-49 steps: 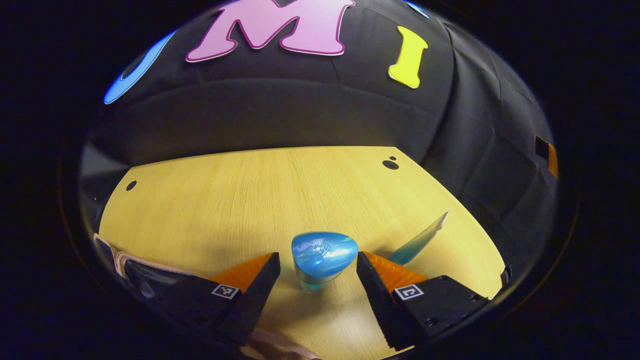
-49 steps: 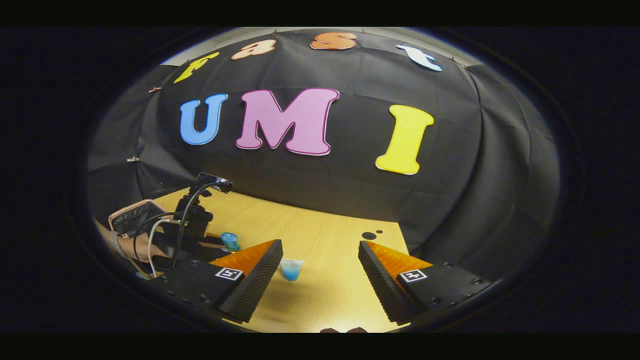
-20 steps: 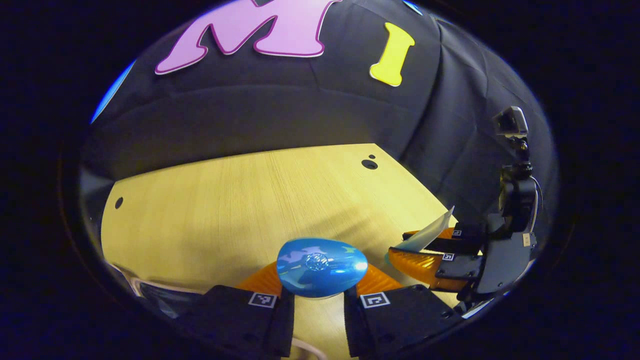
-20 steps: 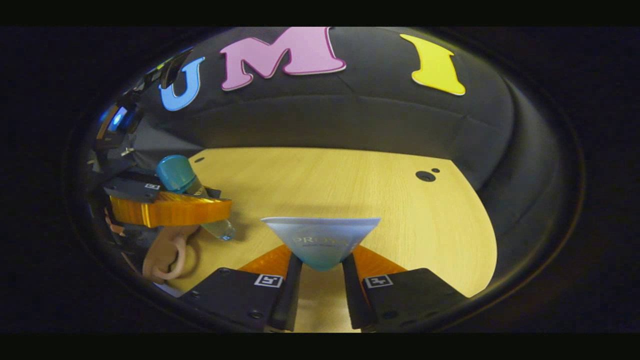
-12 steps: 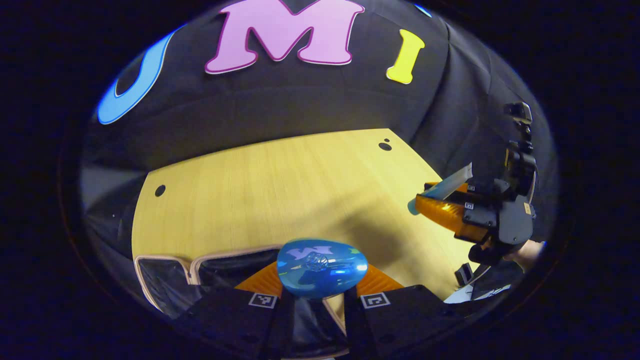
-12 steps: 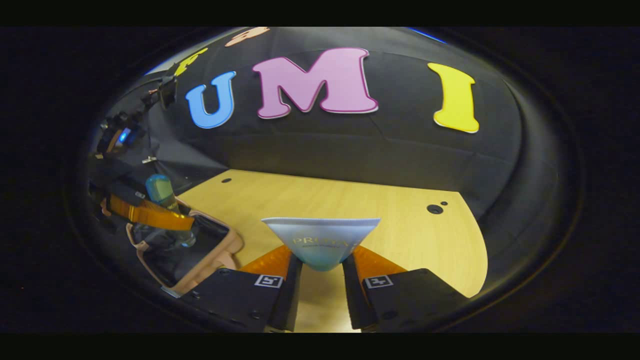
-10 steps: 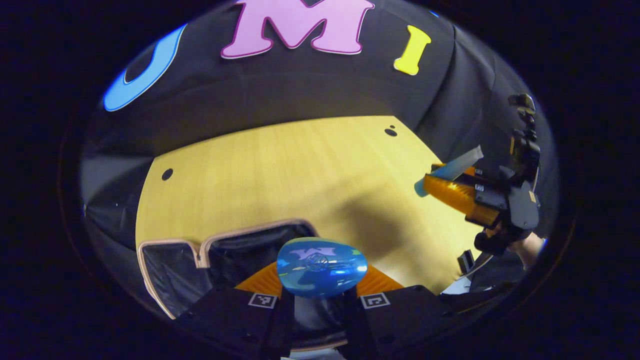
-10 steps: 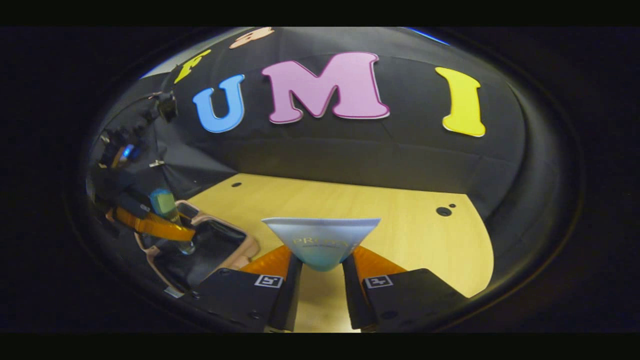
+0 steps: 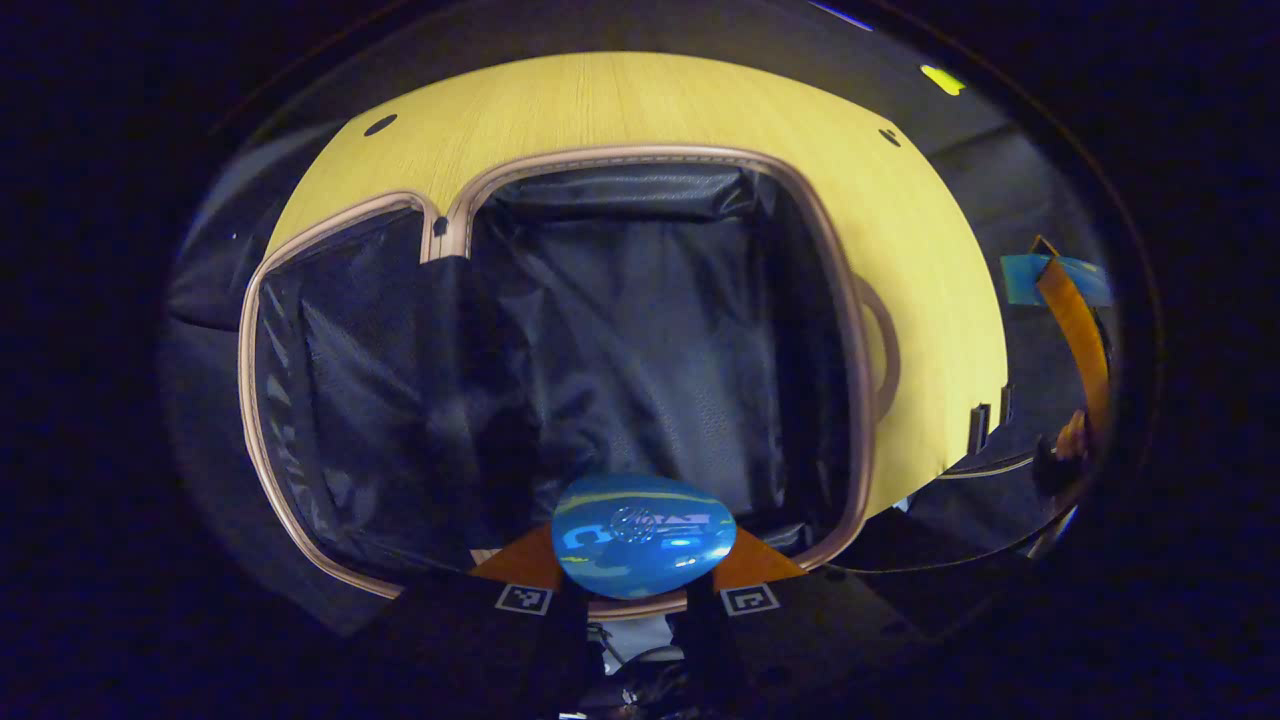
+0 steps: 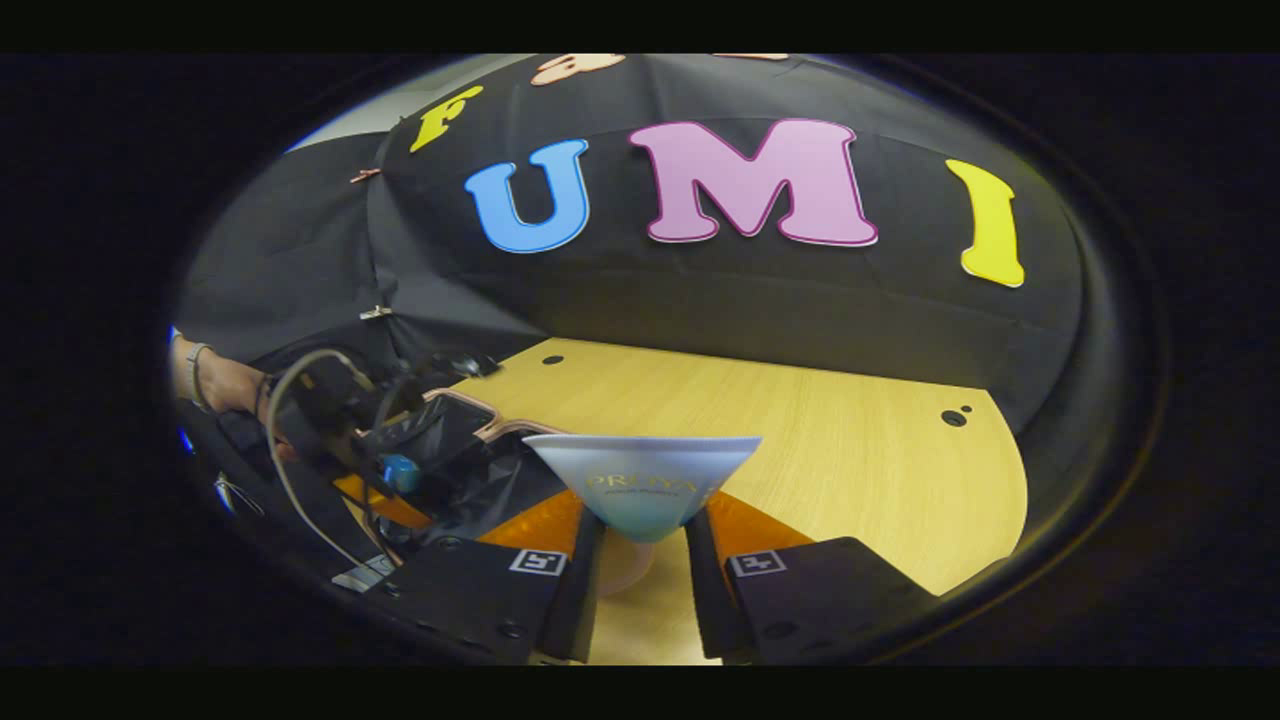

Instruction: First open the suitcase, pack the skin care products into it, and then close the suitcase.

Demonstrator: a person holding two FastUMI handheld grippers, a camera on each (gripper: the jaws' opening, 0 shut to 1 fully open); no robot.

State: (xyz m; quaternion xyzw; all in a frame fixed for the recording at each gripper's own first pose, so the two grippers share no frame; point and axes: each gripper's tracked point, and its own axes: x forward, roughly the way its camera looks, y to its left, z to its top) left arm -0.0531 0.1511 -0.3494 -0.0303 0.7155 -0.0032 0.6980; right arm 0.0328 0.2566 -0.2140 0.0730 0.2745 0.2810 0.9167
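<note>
The suitcase [image 9: 860, 330] lies open and empty near the tabletop's front edge; left gripper [image 9: 640, 590] grasps a blue-capped bottle [image 9: 643, 535] above it, right gripper [image 10: 640, 570] clamps a tube [image 10: 640, 480], so packing and closing remain.

Legible text: pale lettering on the tube [image 10: 641, 487], too faint to make out. Embossed round emblem on the blue bottle cap [image 9: 643, 535], no readable characters. Square black-and-white coded markers on the gripper fingers [image 10: 535, 560]; no words or numbers.
</note>
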